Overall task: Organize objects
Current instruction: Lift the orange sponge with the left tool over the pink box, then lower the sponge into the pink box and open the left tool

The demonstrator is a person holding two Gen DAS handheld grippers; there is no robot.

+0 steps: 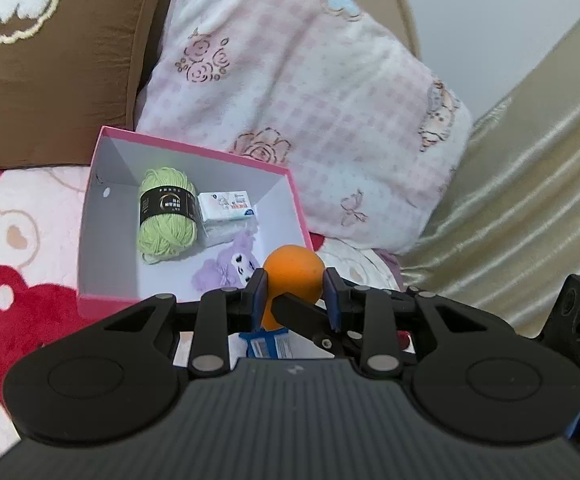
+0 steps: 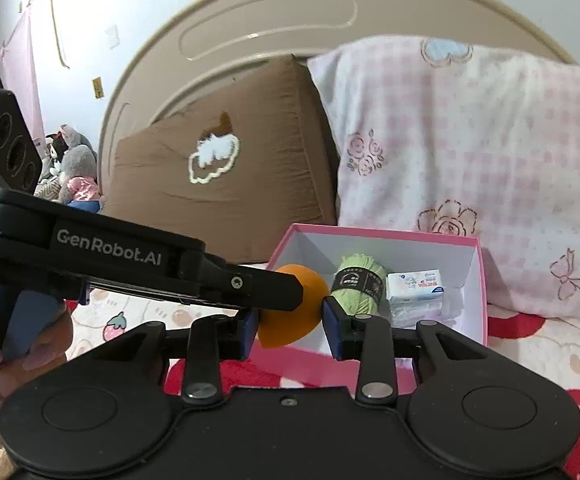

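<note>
Two tongs: left tongs [image 1: 295,294] and right tongs [image 2: 290,326] both pinched one orange sponge [image 1: 293,270].
Box: pink box [image 1: 194,148] just ahead, below.
Surface: bed blanket [image 1: 14,216], pillows beyond.

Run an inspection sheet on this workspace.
Surface: bear-print blanket.
Job's things: orange ball above the near corner of the pink box; inside are green yarn, a tissue pack and a purple plush.
Clutter: blue-white packet under the left tool.
Grippers: left tool and right tool both flank the ball; grip unclear.
Cables: nothing seen.
Surroundings: brown pillow, pink checked pillow, headboard, stuffed toys.
</note>
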